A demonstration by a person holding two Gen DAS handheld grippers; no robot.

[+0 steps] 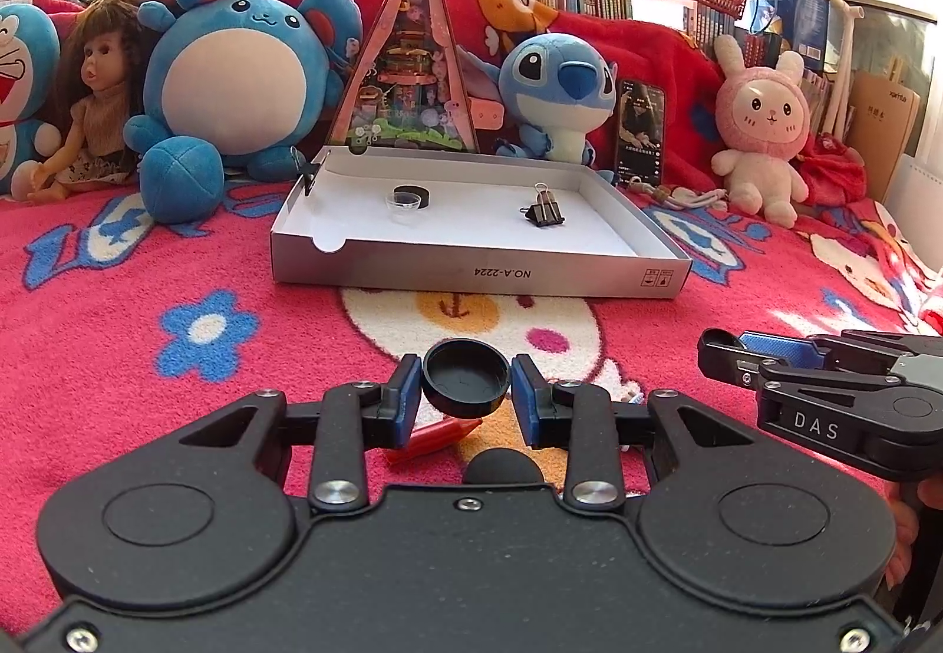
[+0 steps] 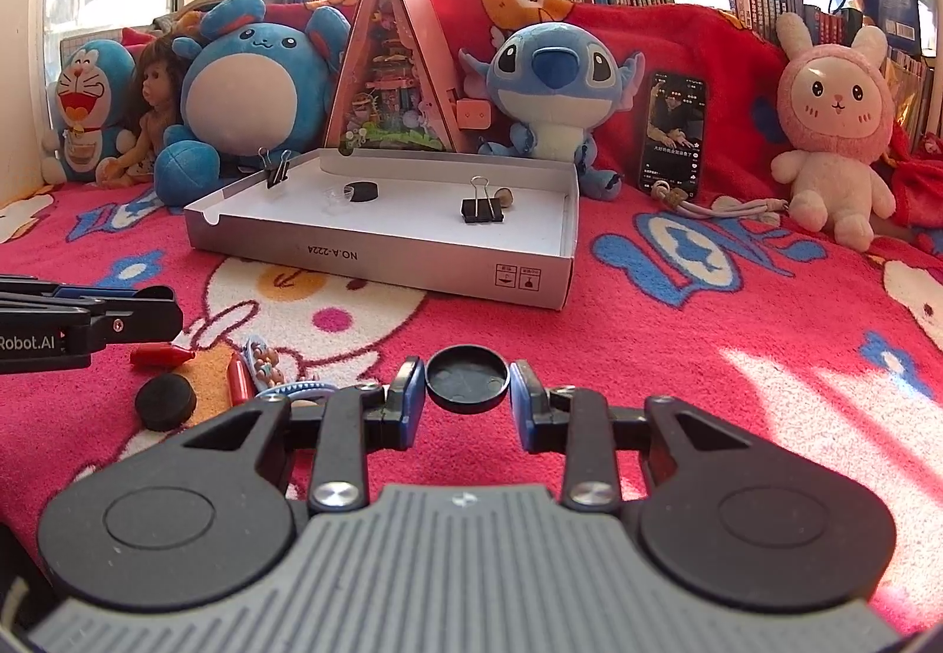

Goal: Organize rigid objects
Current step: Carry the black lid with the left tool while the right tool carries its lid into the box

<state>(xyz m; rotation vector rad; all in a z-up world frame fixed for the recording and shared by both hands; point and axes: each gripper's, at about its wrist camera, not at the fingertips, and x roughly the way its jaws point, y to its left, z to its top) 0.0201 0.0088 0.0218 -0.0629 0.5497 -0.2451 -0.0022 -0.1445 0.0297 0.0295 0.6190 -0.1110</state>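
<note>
1. The left hand-held gripper (image 1: 465,388) is closed on a black cap (image 1: 465,379), its blue pads (image 1: 406,393) pressing the rim from both sides, open side up, held above the red patterned blanket (image 1: 147,299)

2. The right hand-held gripper (image 2: 467,388) has a second, shallower black lid (image 2: 467,376) between its pads (image 2: 412,393); they sit at the rim and seem to pinch it, though a sliver of gap may remain on the right

3. Both are gripped across the width, probably because a round flat piece sits steadier that way

4. The shallow cardboard box (image 1: 471,276) lies ahead on the blanket, well apart from both grippers, and looks like the collecting place: it already holds a black disc with a clear cup (image 1: 409,199), a binder clip (image 1: 542,211) lying inside, another binder clip (image 2: 276,170) clipped on its left wall, and a small pebble-like thing (image 2: 504,196)

5. Left loose on the blanket near the left gripper are a black puck (image 2: 165,401), two red crayons (image 2: 162,355) and a small charm (image 2: 265,364)

6. Judging from this, both caps go into the box next; the low front wall needs clearing
</note>
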